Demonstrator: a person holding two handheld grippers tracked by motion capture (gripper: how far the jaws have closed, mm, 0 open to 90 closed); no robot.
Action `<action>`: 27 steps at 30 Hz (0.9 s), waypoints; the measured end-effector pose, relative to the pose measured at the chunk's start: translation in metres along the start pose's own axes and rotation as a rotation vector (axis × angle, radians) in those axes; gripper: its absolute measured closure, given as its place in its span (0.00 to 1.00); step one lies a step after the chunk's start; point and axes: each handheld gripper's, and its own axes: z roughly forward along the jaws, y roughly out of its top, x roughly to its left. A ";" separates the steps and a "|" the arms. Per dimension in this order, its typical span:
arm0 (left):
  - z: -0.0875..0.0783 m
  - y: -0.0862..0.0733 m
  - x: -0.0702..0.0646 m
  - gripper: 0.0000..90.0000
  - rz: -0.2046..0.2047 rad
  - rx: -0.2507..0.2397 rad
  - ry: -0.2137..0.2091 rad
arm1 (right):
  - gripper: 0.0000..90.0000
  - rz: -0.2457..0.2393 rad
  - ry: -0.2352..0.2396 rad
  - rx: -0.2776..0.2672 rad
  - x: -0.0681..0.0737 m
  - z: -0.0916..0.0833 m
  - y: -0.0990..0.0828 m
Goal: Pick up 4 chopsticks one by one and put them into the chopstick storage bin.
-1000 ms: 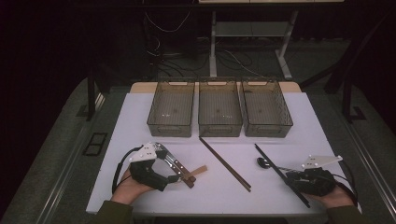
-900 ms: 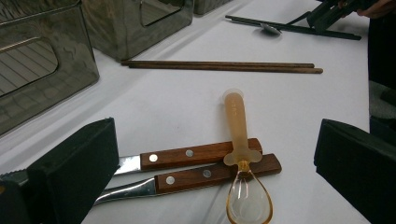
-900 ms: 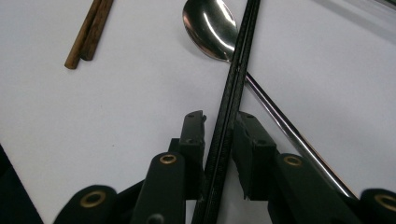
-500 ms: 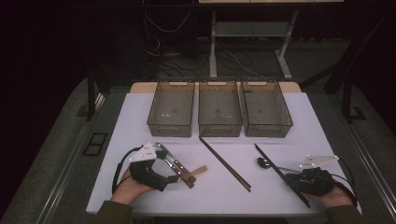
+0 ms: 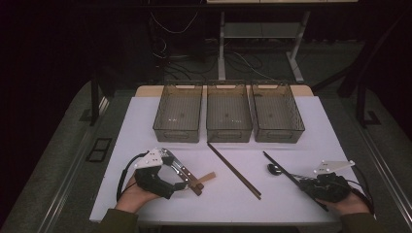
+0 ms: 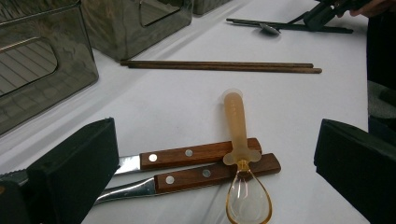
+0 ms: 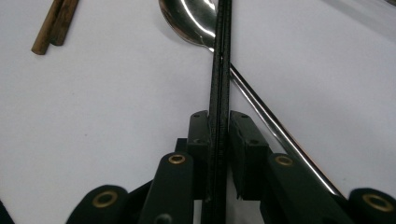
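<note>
On the white table (image 5: 145, 126), my left gripper (image 5: 177, 180) (image 6: 212, 163) stands open. Its two black jaws are set wide to either side of two wooden-handled knives (image 5: 187, 174) (image 6: 201, 154). An amber plastic spoon (image 5: 208, 178) (image 6: 238, 126) lies across the knife handles. At the right, my right gripper (image 5: 303, 183) (image 7: 218, 126) has just been closing and is now shut on a pair of black chopsticks (image 5: 286, 174) (image 7: 219, 56), which lie flat between its pads. A metal spoon (image 5: 273, 168) (image 7: 191, 18) lies on the table beside the black chopsticks.
A pair of brown wooden chopsticks (image 5: 234, 171) (image 6: 219, 66) lies diagonally at the table's middle. Three smoky see-through bins (image 5: 178, 114) (image 5: 229, 114) (image 5: 277, 114) stand side by side along the far edge. The nearest bin (image 6: 42, 60) looms in the left gripper view.
</note>
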 end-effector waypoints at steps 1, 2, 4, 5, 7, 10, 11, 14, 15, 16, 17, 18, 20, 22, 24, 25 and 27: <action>0.000 0.000 0.000 0.00 0.000 0.000 -0.001 | 0.88 -0.001 -0.004 0.002 -0.001 0.000 0.000; 0.000 0.000 0.000 0.00 0.000 0.000 -0.001 | 0.88 0.000 -0.002 0.001 -0.002 -0.001 0.000; 0.000 0.000 0.000 0.00 0.001 0.000 -0.001 | 0.88 0.005 -0.004 0.000 -0.003 -0.001 -0.001; 0.000 0.000 0.000 0.00 0.001 -0.001 -0.001 | 0.88 0.005 -0.006 -0.002 -0.003 -0.001 -0.001; 0.000 0.000 0.000 0.00 0.001 0.000 -0.001 | 0.88 0.005 -0.010 -0.004 -0.005 -0.001 -0.002; 0.000 0.000 0.000 0.00 0.001 0.000 -0.001 | 0.88 0.005 -0.012 -0.005 -0.008 -0.002 -0.003; 0.000 0.000 0.000 0.00 0.001 0.000 -0.001 | 0.88 0.005 -0.012 -0.005 -0.008 -0.002 -0.003; 0.000 0.000 0.000 0.00 0.001 0.000 -0.002 | 0.88 0.008 -0.015 -0.005 -0.012 -0.004 -0.004; 0.000 0.000 0.000 0.00 0.001 0.000 -0.002 | 0.88 0.009 -0.012 -0.006 -0.012 -0.004 -0.005; 0.000 0.000 0.000 0.00 0.001 0.001 -0.002 | 0.88 0.010 -0.012 -0.006 -0.012 -0.004 -0.005; 0.000 0.000 0.000 0.00 0.002 0.000 -0.003 | 0.88 0.005 -0.013 -0.006 -0.012 -0.003 -0.004; 0.000 0.000 0.000 0.00 0.002 0.001 -0.002 | 0.88 0.005 -0.013 -0.006 -0.012 -0.003 -0.004; 0.000 0.000 0.000 0.00 0.002 0.000 -0.003 | 0.88 0.004 -0.010 -0.008 -0.012 -0.004 -0.005; 0.000 0.000 0.000 0.00 0.002 0.000 -0.003 | 0.87 0.004 -0.008 -0.014 -0.012 -0.004 -0.005; 0.000 0.000 0.000 0.00 0.002 0.000 -0.003 | 0.84 0.012 0.000 -0.028 -0.012 -0.007 -0.004; 0.000 0.000 0.000 0.00 0.002 0.000 -0.003 | 0.82 0.017 0.003 -0.055 -0.013 -0.010 -0.003; 0.000 0.000 0.000 0.00 0.001 0.000 -0.004 | 0.79 0.028 0.005 -0.070 -0.014 -0.014 -0.003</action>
